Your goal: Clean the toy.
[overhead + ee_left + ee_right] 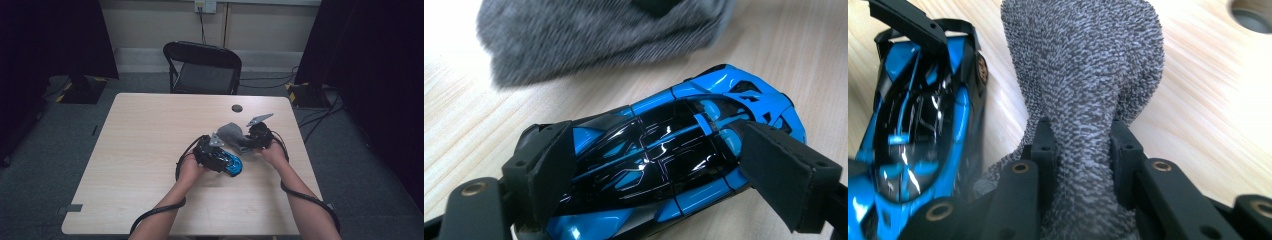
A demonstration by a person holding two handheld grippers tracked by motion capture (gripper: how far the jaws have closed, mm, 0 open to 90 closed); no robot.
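Note:
A blue and black toy car (674, 155) lies on the wooden table (150, 150), and my left gripper (659, 165) is shut on it, one pad at each end of the car. The same toy car (232, 163) sits near the table's middle in the high view, under my left gripper (212, 152). A grey fuzzy cloth (1088, 75) is bunched between the jaws of my right gripper (1082, 150), which is shut on it. The cloth (232, 133) lies just beyond the car, with my right gripper (257, 136) at its right side. The toy car (918, 125) sits left of the cloth in the right gripper view.
A round cable hole (237, 108) is in the table near the far edge, beyond the cloth. A black folding chair (202, 67) stands behind the table. Cables trail from both grippers along the forearms toward the near edge.

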